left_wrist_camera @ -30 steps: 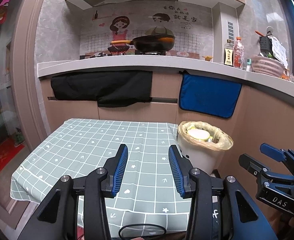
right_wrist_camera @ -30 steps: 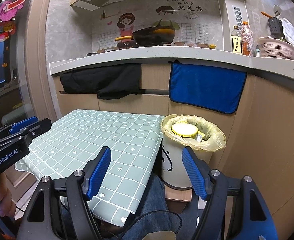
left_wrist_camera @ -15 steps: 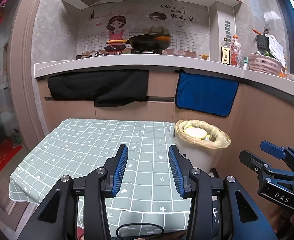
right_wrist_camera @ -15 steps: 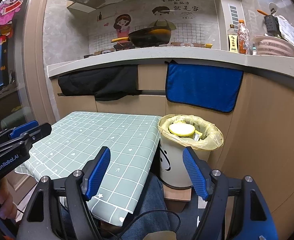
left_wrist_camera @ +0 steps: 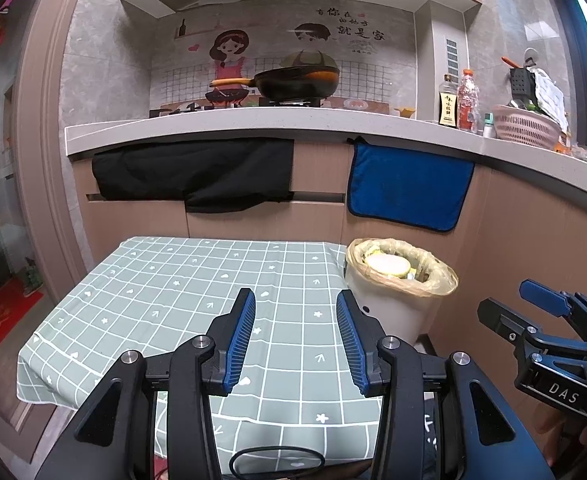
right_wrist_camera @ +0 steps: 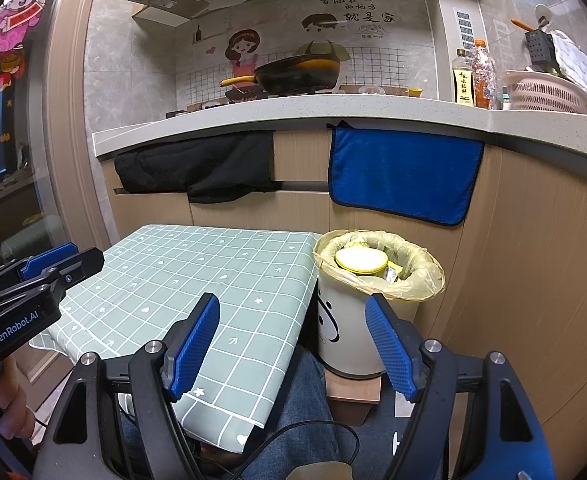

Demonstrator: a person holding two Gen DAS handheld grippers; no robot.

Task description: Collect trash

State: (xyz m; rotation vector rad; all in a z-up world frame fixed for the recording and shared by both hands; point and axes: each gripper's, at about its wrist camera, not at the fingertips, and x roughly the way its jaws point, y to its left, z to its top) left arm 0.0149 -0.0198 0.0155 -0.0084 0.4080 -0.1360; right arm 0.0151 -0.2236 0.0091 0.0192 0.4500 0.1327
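A white trash bin (left_wrist_camera: 389, 312) lined with a yellow bag stands right of the table; it also shows in the right wrist view (right_wrist_camera: 349, 332). A yellow-rimmed round container (right_wrist_camera: 360, 261) and other trash lie inside it. My left gripper (left_wrist_camera: 295, 312) is open and empty above the near part of the green checked tablecloth (left_wrist_camera: 181, 292). My right gripper (right_wrist_camera: 293, 320) is open and empty, held in front of the bin and the table's right edge. Each gripper shows at the edge of the other's view.
A kitchen counter (left_wrist_camera: 253, 120) runs behind, with a black pan (left_wrist_camera: 293, 80), bottles (left_wrist_camera: 459, 100) and a pink basket (left_wrist_camera: 525, 124). A black cloth (left_wrist_camera: 197, 176) and a blue towel (left_wrist_camera: 405, 188) hang on the cabinet front. My legs are under the table.
Both grippers have drifted back and slightly up, so the table and bin look a little farther. Both stay open and empty.
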